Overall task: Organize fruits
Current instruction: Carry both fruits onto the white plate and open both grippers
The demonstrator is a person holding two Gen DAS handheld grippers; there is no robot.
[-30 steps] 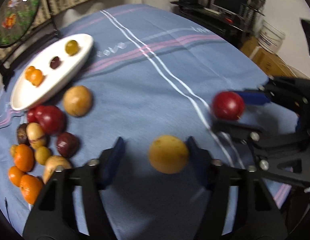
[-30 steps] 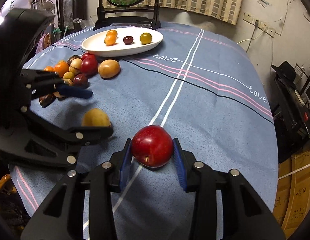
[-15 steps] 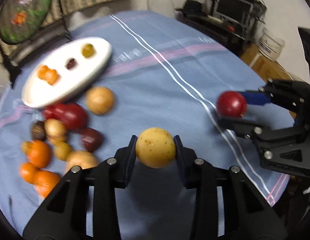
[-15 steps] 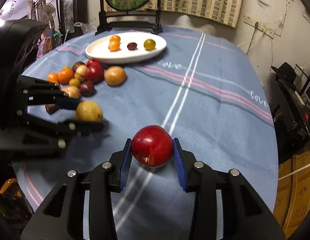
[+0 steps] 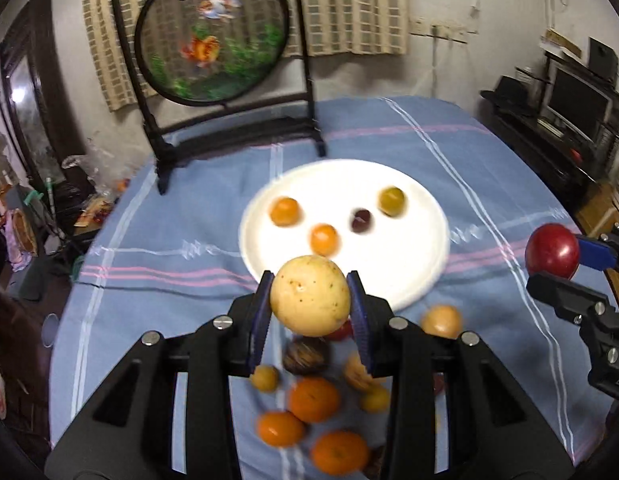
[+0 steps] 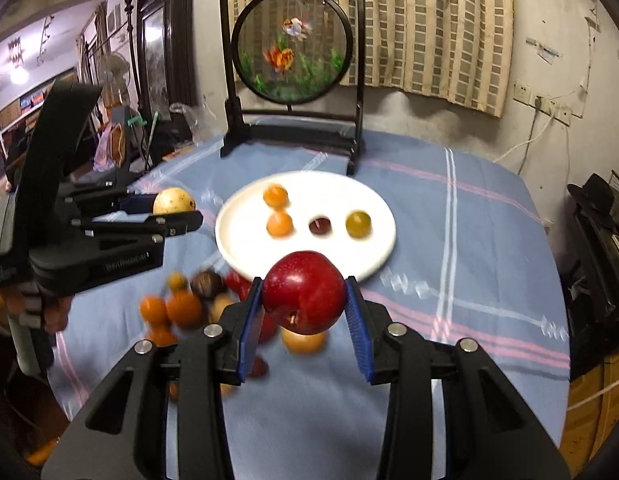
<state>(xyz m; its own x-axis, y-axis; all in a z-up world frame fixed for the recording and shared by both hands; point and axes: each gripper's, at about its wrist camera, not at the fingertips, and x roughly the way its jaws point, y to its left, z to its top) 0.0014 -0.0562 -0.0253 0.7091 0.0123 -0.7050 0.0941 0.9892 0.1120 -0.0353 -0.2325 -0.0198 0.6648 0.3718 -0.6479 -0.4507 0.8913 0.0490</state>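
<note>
My left gripper (image 5: 309, 300) is shut on a speckled yellow fruit (image 5: 309, 296), held in the air above the loose pile and near the front rim of the white plate (image 5: 421, 256). My right gripper (image 6: 304, 296) is shut on a red apple (image 6: 304, 292), also lifted, just short of the plate (image 6: 373, 256). The plate carries two small oranges, a dark plum and a green-yellow fruit. In the left wrist view the apple (image 5: 552, 250) shows at the right edge; in the right wrist view the yellow fruit (image 6: 173, 202) shows at the left.
A pile of loose fruit (image 5: 313, 400), oranges, a dark one and pale ones, lies on the blue striped tablecloth (image 5: 149, 256) below both grippers. A round fish picture on a black stand (image 5: 213, 40) rises behind the plate. A hand (image 6: 41, 312) grips the left tool.
The left jaws closed on the yellow fruit. Both grippers rose off the cloth with their fruit and swung toward the plate, which now lies straight ahead.
</note>
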